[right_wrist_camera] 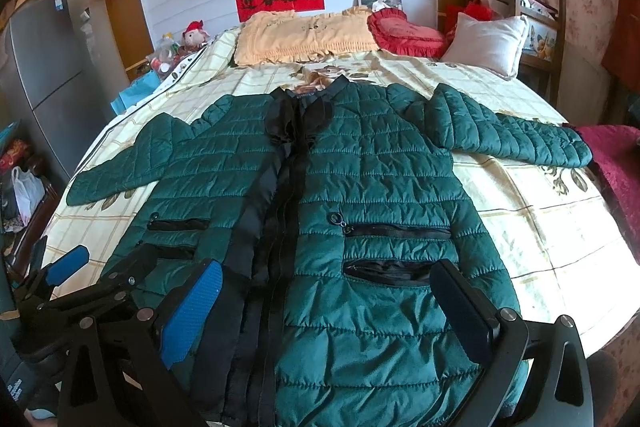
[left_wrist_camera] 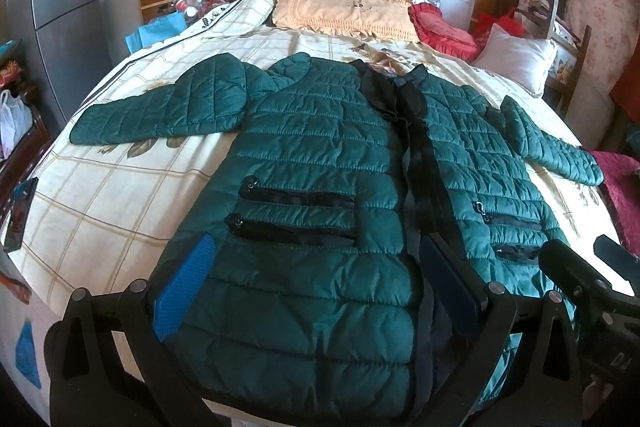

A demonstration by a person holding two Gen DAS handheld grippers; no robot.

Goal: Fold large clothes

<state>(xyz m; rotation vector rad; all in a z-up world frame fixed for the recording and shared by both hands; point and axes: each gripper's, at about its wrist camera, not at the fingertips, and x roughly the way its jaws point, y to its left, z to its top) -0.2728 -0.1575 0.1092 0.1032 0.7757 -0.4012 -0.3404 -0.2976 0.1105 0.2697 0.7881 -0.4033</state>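
Both grippers hover spread over the hem end of a green jacket laid flat on a bed.

The jacket (left_wrist_camera: 320, 163) lies front up on the checked bedspread (left_wrist_camera: 120, 195), collar toward the pillows (left_wrist_camera: 344, 11), both sleeves stretched out sideways, black zipper band down the middle. The left gripper (left_wrist_camera: 316, 283) points along the jacket over its left half, jaws wide apart, the blue pad (left_wrist_camera: 184, 287) near the side edge and the other finger by the zipper band. The right gripper (right_wrist_camera: 324, 311) sits just beside it over the other half, likewise spread, pinching nothing.
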